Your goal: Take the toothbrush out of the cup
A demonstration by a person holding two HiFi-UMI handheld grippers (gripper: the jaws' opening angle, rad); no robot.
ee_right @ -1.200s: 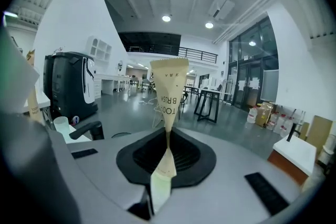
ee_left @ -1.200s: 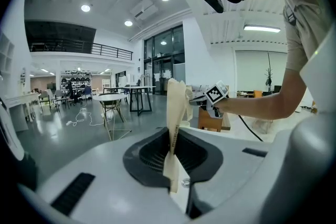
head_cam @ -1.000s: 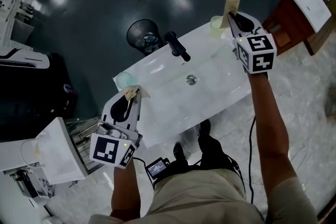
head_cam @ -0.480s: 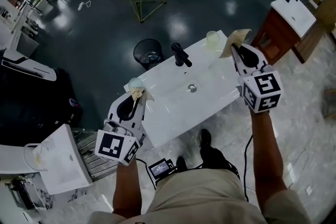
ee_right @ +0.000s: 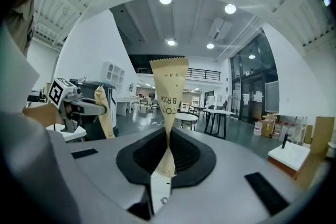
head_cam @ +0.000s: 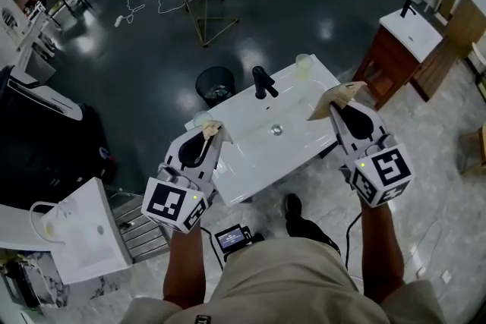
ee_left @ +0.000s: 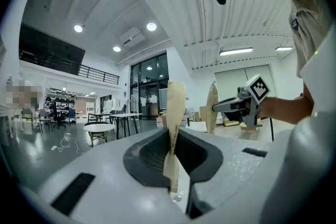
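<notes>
Two paper-wrapped toothbrushes are in hand, one per gripper, and we place everything against the white washbasin [head_cam: 254,152].

At the basin's left end stands a pale cup [head_cam: 200,118]. It is too small in the head view for us to tell what, if anything, is inside. Just nearer us, over that same end, is the left gripper [head_cam: 206,137]. Its jaws are drawn almost together and pinch the lower end of a tan packet [ee_left: 175,113], which stands upright between the pads. We judge the low, flat-faced pinch is chosen because the sachet is thin. Clamped across its broad sides it cannot twist or slide out.

At the basin's far middle edge sits the black faucet [head_cam: 263,81], and neither gripper is near it.

On the basin's far right corner is a second cup [head_cam: 304,66]. The right gripper [head_cam: 335,108] is at the basin's right edge, on our side of that cup and apart from it. Its jaws are likewise nearly closed and clamp the bottom of a second packet [ee_right: 169,97] printed TOOTH BRUSH, with the printed end pointing away from us.

Both packets are clear of the cups, so we judge the taking-out done. Each gripper is held on its own side of the basin, probably to keep the packets from knocking a rim or each other.
</notes>
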